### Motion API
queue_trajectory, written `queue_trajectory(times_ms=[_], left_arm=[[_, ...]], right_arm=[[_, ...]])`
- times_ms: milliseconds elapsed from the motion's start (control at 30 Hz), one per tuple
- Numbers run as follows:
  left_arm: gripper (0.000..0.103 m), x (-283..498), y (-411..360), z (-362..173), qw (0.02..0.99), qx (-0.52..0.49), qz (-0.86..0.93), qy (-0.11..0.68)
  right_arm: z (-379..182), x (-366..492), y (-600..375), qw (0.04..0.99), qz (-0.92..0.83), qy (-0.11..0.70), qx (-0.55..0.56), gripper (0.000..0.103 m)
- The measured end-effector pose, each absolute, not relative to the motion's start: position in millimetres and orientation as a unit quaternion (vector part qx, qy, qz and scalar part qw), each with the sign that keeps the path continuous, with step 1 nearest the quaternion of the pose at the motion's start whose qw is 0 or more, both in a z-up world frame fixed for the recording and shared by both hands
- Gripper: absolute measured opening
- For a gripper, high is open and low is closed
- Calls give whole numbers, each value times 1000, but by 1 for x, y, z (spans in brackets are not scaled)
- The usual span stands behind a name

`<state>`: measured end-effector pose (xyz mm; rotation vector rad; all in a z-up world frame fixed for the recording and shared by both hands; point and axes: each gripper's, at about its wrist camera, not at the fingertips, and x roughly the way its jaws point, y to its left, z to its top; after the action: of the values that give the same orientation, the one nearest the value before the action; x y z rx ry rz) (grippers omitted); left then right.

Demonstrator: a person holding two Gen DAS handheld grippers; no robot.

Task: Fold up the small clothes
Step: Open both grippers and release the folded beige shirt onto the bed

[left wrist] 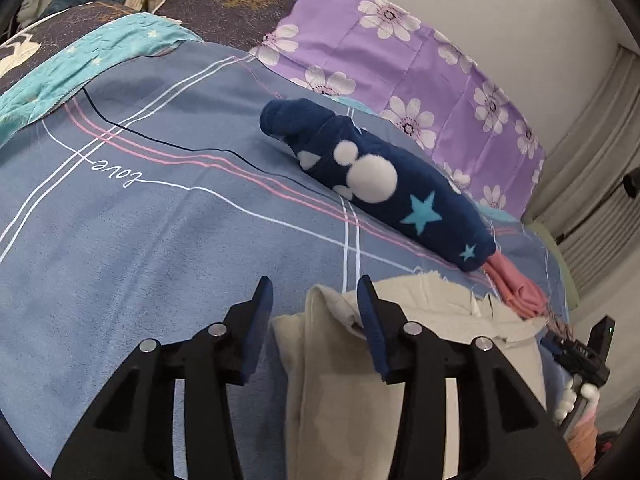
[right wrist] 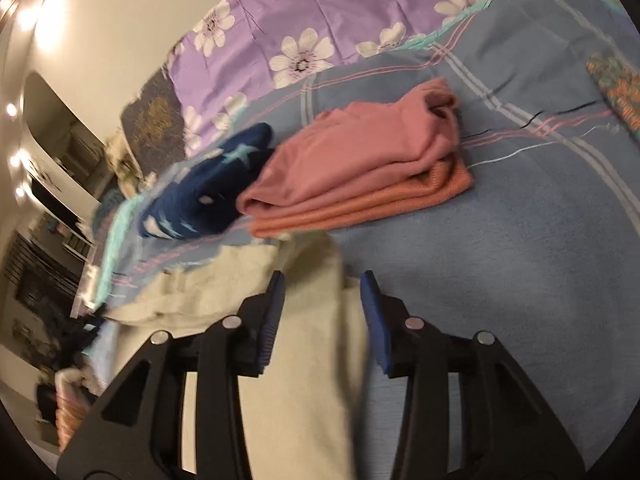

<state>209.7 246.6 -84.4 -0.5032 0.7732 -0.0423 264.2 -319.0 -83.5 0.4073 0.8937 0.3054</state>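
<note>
A cream garment lies on the blue checked bedsheet, right under my left gripper. The left gripper is open; a raised fold of the cream cloth sits by its right finger, and neither pad presses on it. In the right wrist view the same cream garment runs up between the jaws of my right gripper, which is open too. A folded navy garment with white dots and blue stars lies further back. Beside it is a folded pink and orange stack.
A purple flowered quilt lines the wall side of the bed. More bedding and a teal cloth are heaped at the far left. The sheet stretches right of the pink stack. A patterned cloth sits at its far right edge.
</note>
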Motion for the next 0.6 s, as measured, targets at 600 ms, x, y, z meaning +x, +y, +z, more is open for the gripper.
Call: queue_trajectory(times_ms=[600], left_arm=[[58, 267, 234, -71, 911, -135, 40, 387]], right_arm=[[-95, 318, -279, 873, 70, 465, 134, 51]])
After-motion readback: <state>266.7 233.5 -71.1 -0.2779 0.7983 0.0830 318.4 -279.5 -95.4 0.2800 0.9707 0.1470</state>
